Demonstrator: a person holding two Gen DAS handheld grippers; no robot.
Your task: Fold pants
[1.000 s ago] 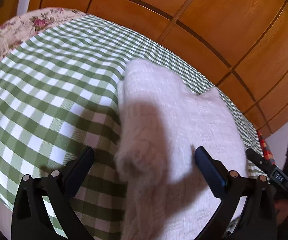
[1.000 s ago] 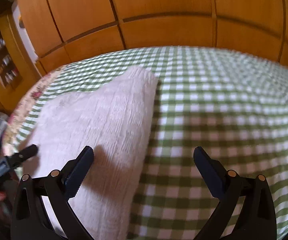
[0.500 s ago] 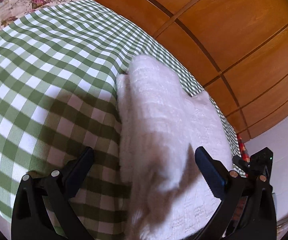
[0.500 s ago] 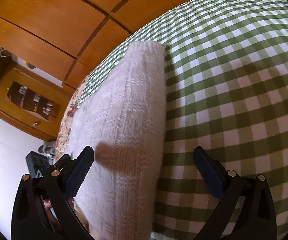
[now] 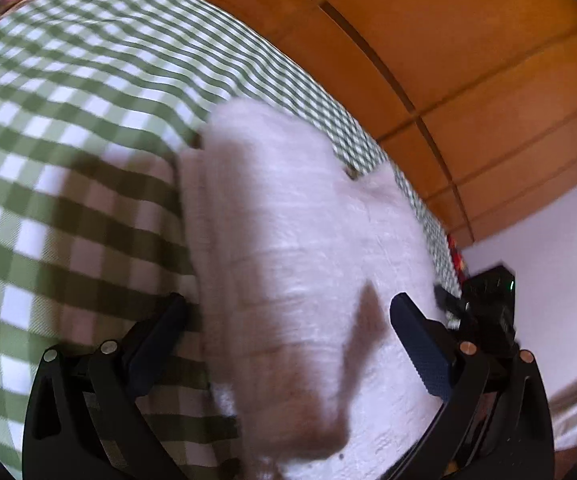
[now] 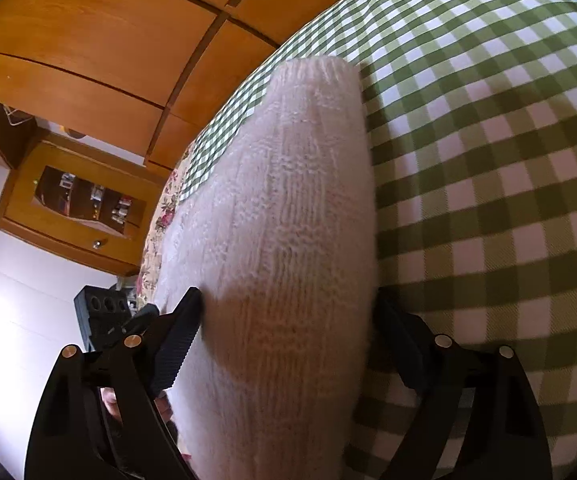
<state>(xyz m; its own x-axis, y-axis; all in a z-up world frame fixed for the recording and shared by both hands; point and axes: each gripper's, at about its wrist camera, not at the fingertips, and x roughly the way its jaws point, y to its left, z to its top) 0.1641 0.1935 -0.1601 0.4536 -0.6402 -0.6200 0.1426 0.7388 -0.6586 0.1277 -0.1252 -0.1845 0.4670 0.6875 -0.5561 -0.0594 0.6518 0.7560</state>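
The pants (image 5: pixel 296 240) are pale pink knit, lying folded on a green-and-white checked bedspread (image 5: pixel 68 152). In the left wrist view my left gripper (image 5: pixel 288 328) is open, its two fingers either side of the near folded edge of the pants. In the right wrist view the pants (image 6: pixel 288 220) run away from me as a thick ribbed fold. My right gripper (image 6: pixel 288 328) is open and straddles that fold, one finger on each side. Neither gripper has closed on the cloth.
A wooden wardrobe (image 5: pixel 448 60) stands behind the bed. The other gripper's black body (image 5: pixel 488 300) shows at the pants' far side. A wooden cabinet (image 6: pixel 76 204) and white wall are at the left of the right wrist view. A floral cover (image 6: pixel 160 216) edges the bed.
Both grippers have moved forward and lower onto the pants. The fold now sits between the fingers of each. The right wrist view has rolled to the side.
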